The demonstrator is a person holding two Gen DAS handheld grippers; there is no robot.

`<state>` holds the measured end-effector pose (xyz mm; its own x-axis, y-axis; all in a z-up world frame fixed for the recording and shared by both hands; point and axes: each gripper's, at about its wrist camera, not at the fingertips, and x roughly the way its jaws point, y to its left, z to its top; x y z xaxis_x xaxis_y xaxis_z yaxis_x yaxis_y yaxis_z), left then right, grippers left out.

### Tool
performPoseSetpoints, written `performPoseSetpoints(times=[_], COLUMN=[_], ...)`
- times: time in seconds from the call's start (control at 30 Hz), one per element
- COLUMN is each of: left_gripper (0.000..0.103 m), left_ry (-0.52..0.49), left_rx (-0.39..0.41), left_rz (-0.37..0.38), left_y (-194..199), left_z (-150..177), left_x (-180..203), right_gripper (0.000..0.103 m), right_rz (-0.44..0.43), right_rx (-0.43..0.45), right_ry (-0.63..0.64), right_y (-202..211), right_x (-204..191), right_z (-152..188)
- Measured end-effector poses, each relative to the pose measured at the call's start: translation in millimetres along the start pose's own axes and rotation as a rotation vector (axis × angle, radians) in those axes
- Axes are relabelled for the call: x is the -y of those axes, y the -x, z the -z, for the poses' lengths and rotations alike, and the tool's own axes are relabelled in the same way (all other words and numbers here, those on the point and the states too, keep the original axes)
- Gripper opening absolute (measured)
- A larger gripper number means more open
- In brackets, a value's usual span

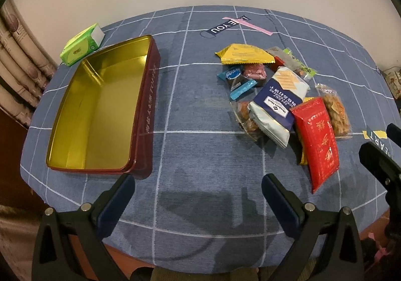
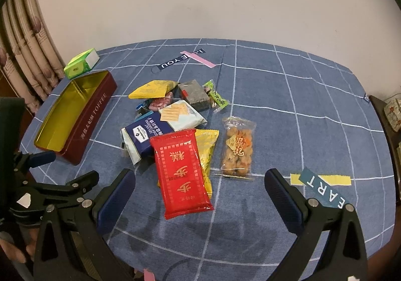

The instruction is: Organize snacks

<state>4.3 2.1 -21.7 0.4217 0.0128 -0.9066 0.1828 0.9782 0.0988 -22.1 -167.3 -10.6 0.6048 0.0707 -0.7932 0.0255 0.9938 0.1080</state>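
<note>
An open dark-red toffee tin [image 1: 147, 95] with a bare gold inside lies at the left of the table; it also shows in the right wrist view [image 2: 87, 120]. A pile of snack packets lies to its right: a red packet [image 1: 317, 140] [image 2: 181, 173], a navy-and-white cracker bag [image 1: 278, 102] [image 2: 150, 133], a yellow packet [image 1: 244, 54] [image 2: 153, 87] and a clear bag of fried twists [image 1: 335, 110] [image 2: 236, 148]. My left gripper [image 1: 198, 184] is open and empty above bare cloth. My right gripper [image 2: 199, 180] is open and empty, just short of the red packet.
A green tissue pack [image 1: 81, 44] [image 2: 80, 64] lies behind the tin. The blue checked tablecloth [image 1: 200, 145] covers the table; its near edge lies under both grippers. A curtain [image 1: 17, 62] hangs at the left. The left gripper shows at the lower left of the right wrist view [image 2: 37, 175].
</note>
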Motion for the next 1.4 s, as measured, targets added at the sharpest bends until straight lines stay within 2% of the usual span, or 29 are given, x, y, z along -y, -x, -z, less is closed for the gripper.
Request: performPoseSetpoints(times=[1.4], left_gripper=[0.103], left_ry=[-0.012], left_rx=[-0.014], left_rz=[0.006], left_y=[-3.5], left_z=[-1.0], left_x=[1.6], right_gripper=[0.102], right_rz=[-0.008], right_rx=[-0.014], right_ry=[-0.014], right_y=[-4.5], right_x=[0.5], right_z=[-0.9])
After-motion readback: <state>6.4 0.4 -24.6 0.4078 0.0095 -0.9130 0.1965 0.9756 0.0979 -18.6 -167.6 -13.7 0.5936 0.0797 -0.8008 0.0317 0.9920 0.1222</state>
